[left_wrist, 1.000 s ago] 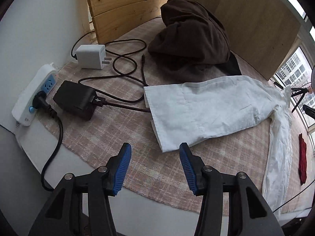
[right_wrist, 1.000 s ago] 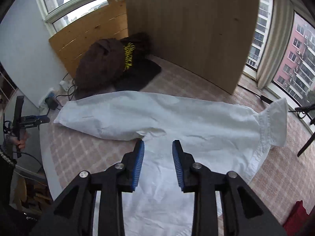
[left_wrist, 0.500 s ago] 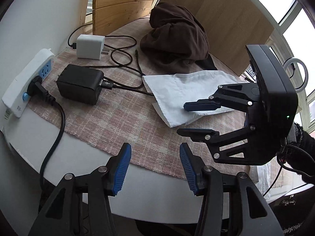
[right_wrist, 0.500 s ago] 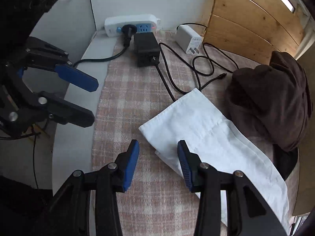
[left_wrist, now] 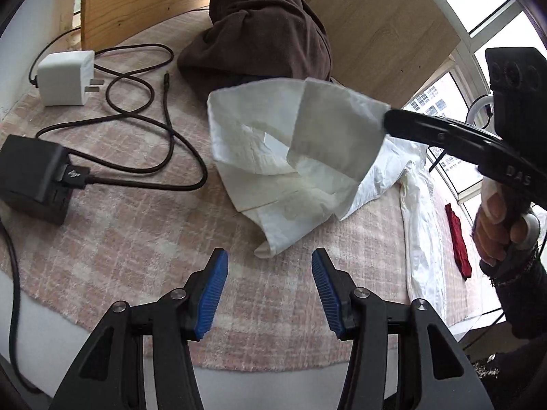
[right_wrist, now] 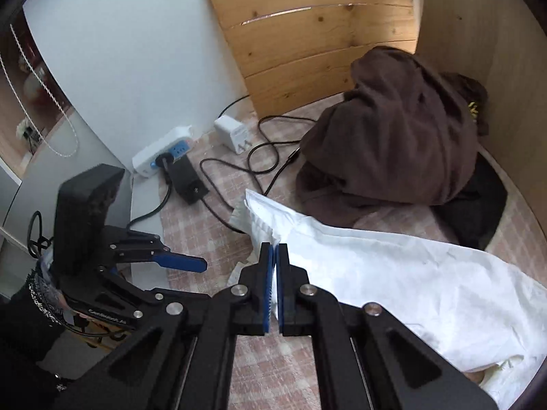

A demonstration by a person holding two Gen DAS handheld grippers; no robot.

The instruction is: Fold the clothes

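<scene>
Left wrist view: my left gripper [left_wrist: 268,294] has its fingers spread apart over the pink checked tablecloth [left_wrist: 136,239], gripping nothing. The white shirt [left_wrist: 290,157] lies just beyond them; its near end is lifted and doubled over by the right gripper [left_wrist: 388,121], whose tip pinches the cloth edge at right. That gripper's body carries partial lettering "DAS", the rest cut off by the frame. The hand [left_wrist: 499,218] holding it shows at far right. A black power adapter [left_wrist: 32,181] at left bears a small logo on its plug, which I cannot read. A white charger [left_wrist: 65,78] and a brown garment heap [left_wrist: 259,30] sit farther back.

Right wrist view: my right gripper [right_wrist: 274,259] is clenched on the white shirt [right_wrist: 393,266] at its edge; the pinched fold is mostly hidden by the fingers. The left gripper [right_wrist: 171,266] stands released at left; its printed label is too blurred to read. A white power strip [right_wrist: 160,150] sits against the wall.
</scene>
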